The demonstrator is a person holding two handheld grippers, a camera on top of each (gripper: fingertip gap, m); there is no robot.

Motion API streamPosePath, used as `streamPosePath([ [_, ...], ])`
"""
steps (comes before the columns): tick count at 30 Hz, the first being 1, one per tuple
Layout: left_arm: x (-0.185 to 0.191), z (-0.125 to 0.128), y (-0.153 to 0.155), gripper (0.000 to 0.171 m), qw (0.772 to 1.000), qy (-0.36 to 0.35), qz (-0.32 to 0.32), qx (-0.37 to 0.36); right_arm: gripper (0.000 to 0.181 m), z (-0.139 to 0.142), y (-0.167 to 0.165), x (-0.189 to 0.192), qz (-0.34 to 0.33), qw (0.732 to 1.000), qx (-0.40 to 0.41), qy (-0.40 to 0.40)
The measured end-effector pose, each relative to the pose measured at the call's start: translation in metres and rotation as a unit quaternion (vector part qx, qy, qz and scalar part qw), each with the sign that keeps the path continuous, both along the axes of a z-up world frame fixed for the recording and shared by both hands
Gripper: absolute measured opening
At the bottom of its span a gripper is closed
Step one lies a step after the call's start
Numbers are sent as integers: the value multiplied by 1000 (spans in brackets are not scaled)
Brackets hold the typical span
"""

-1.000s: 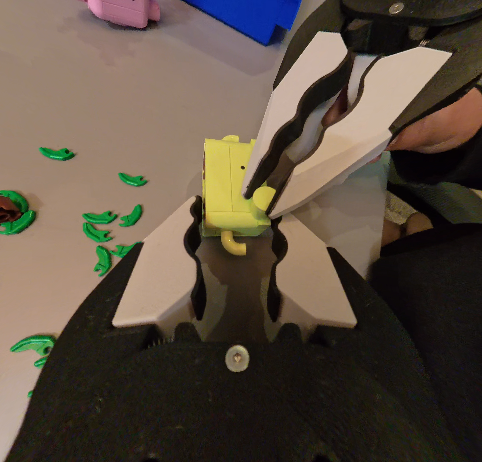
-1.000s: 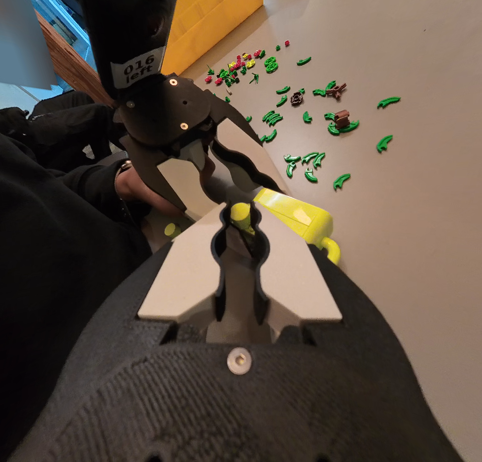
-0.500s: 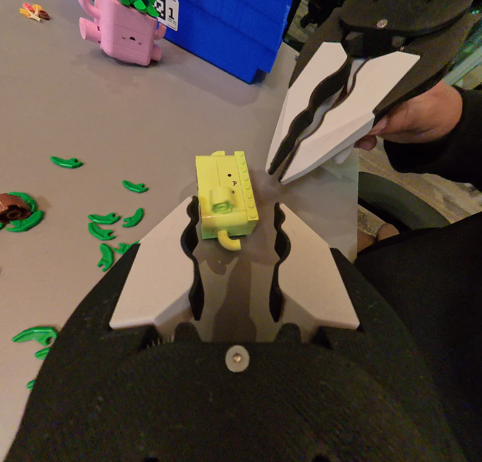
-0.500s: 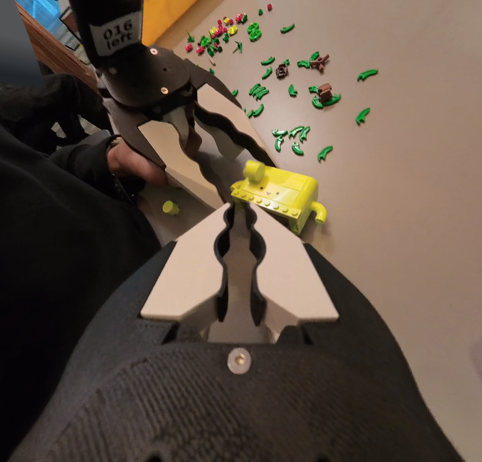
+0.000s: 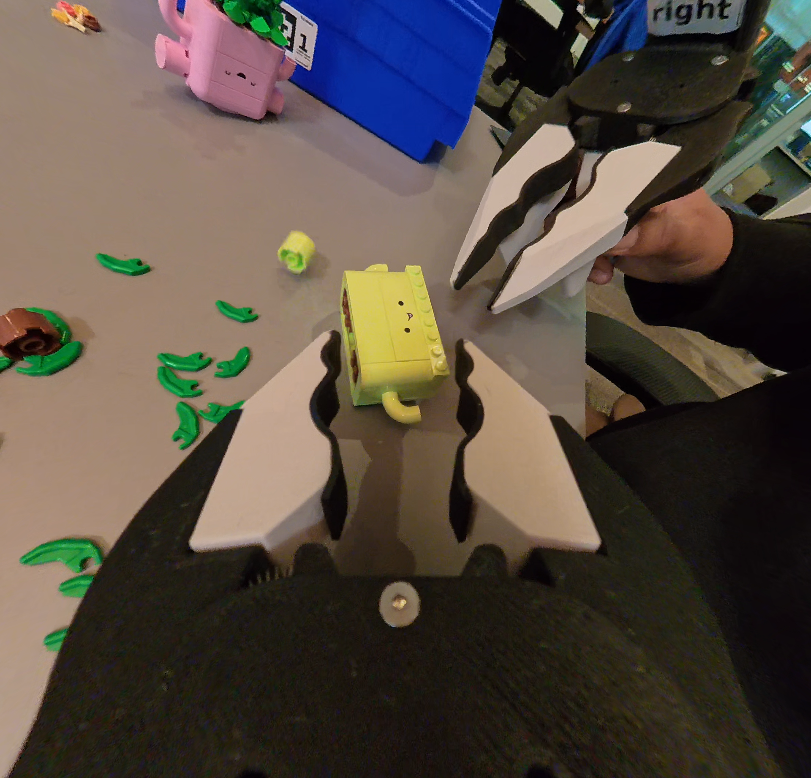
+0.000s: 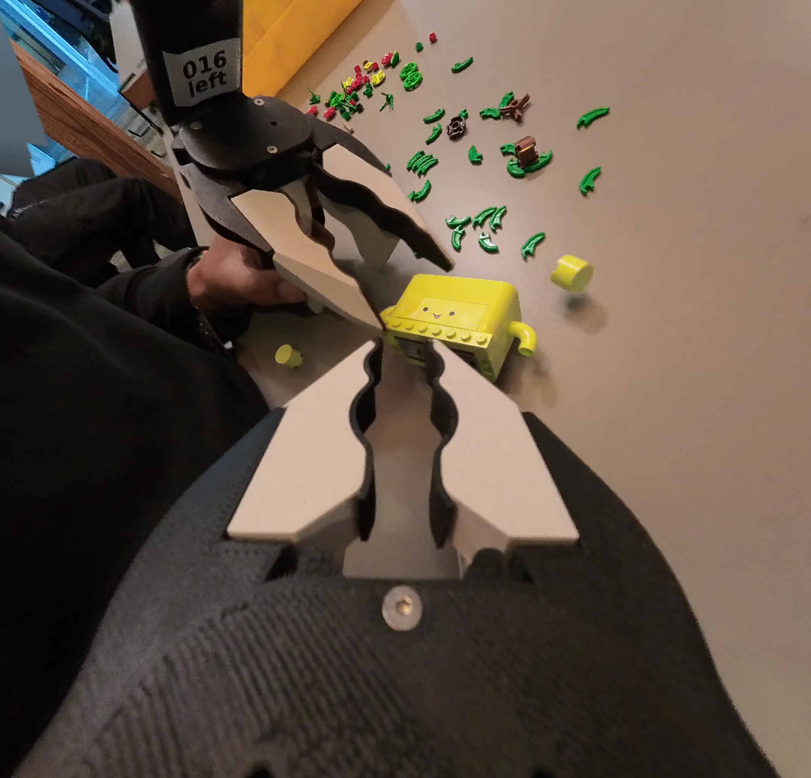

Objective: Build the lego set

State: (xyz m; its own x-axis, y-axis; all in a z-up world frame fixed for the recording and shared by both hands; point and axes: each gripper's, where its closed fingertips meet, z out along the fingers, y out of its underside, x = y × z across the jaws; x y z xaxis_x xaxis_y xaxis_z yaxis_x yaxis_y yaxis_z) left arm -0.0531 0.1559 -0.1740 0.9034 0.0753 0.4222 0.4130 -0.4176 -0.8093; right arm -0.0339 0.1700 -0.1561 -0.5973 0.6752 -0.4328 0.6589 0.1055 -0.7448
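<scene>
A lime green lego pot (image 5: 390, 340) with a small face lies on its side on the grey table, also in the right wrist view (image 6: 456, 313). My left gripper (image 5: 395, 348) is open and empty, its fingers on either side of the pot's near end without touching it. My right gripper (image 6: 403, 348) is slightly open and empty, just short of the pot's studded edge; it also shows in the left wrist view (image 5: 474, 298). A loose lime round piece (image 5: 297, 251) lies beyond the pot, and shows in the right wrist view (image 6: 570, 271). A second small lime round piece (image 6: 288, 355) lies near the table edge.
Several green leaf pieces (image 5: 184, 361) and a brown piece (image 5: 26, 335) are scattered left of the pot. A finished pink pot with green leaves (image 5: 228, 59) stands by a blue bin (image 5: 395, 45). A yellow bin (image 6: 307, 10) is far off. The table edge (image 5: 586, 318) is close on the right. To reach the brown piece (image 5: 26, 335) in a straight line is about 11 centimeters for my left fingers, about 15 centimeters for my right. Look for it in the right wrist view (image 6: 521, 149) too.
My right gripper let go of the lime round piece and pulled back. The piece came off the pot and moved away across the table. My left gripper drew back from the pot.
</scene>
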Motion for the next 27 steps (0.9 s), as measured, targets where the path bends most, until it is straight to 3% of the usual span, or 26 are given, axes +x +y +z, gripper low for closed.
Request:
streamPosePath([
  [5, 5, -10, 5, 67, 999, 18, -10, -35, 17, -7, 5, -1, 67, 982, 153, 87],
  [9, 8, -11, 16, 67, 999, 9, -12, -39, 10, -10, 5, -13, 143, 923, 301, 193],
  [11, 8, -15, 17, 59, 998, 16, -10, -53, 10, -12, 2, -15, 191, 894, 338, 225],
  [15, 7, -22, 18, 48, 997, 33, -5, -77, 12, -21, -3, -13, 278, 854, 371, 235],
  [21, 6, -23, 18, 46, 995, 48, 0, -84, 10, -22, -6, -13, 354, 815, 394, 233],
  [24, 5, -23, 18, 46, 995, 52, 1, -86, 9, -22, -7, -13, 371, 811, 395, 222],
  [27, 5, -24, 18, 46, 995, 56, 0, -88, 3, -21, -8, -10, 376, 824, 378, 193],
])
